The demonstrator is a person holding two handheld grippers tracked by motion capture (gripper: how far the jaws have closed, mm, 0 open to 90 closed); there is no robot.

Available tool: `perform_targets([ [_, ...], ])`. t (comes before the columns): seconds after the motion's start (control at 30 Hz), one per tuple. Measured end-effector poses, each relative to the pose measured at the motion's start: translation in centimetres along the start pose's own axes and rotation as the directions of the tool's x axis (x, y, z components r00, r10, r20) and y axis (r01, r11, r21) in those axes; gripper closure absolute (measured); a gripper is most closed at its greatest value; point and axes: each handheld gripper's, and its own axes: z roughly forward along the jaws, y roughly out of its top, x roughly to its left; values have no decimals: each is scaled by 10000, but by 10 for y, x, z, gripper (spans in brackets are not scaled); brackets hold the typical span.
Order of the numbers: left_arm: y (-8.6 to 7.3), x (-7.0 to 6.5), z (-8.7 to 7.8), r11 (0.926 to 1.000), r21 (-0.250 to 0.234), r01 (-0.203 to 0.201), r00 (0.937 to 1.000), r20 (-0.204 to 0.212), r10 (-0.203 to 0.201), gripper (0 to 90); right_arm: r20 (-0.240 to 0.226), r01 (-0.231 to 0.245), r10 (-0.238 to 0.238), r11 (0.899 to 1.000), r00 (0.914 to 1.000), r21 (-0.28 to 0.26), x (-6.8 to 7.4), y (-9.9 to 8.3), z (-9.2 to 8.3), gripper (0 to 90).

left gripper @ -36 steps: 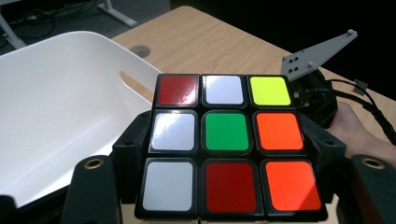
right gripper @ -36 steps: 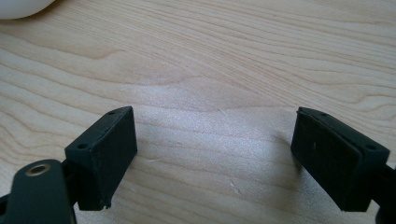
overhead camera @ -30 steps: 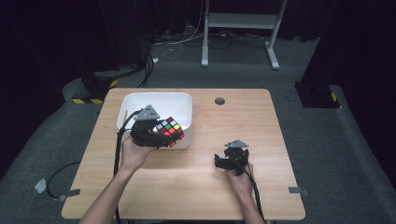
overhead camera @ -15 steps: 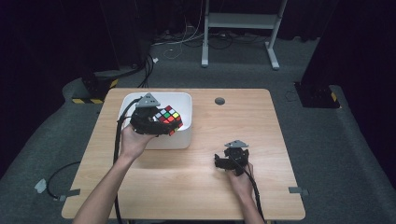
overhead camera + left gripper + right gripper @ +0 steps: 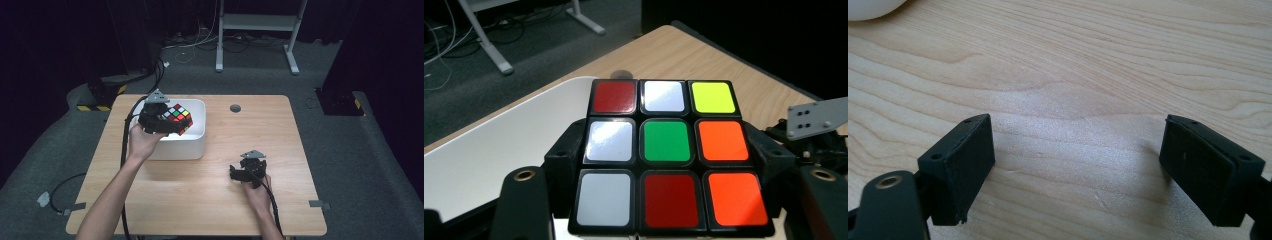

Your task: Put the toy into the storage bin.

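A scrambled colour cube (image 5: 178, 116) hangs over the white bin (image 5: 186, 148) at the table's left. My left gripper (image 5: 171, 123) is shut on it, one jaw on each side. In the left gripper view the cube (image 5: 665, 150) shows a green centre square ringed by red, white, yellow and orange squares, pinched between the left gripper's (image 5: 664, 167) black jaws, with the bin's (image 5: 499, 150) white inside below and to the left. My right gripper (image 5: 241, 173) rests low on the table at the right, open. Its jaws (image 5: 1078, 165) stand wide apart over bare wood.
The wooden table (image 5: 260, 125) has a small round dark hole (image 5: 235, 108) near its far edge. A cable trails from the left gripper off the table's left side. A white metal stand (image 5: 257, 22) and cables lie on the floor beyond the table.
My left hand has carried the cube up and away from me, from the bin's near edge to over the bin. The right gripper has stayed put.
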Motion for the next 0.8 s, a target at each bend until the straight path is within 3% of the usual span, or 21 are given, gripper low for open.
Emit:
perform_targets([
  [0.6, 8, 13, 12, 9996, 146, 233, 9992, -334, -228, 335, -10, 4, -4, 10000, 10000, 1, 0, 0, 0, 144],
  [0.8, 7, 22, 15, 9985, 177, 527, 9974, -504, -518, 335, -8, 14, -14, 10000, 10000, 4, 0, 0, 0, 144],
])
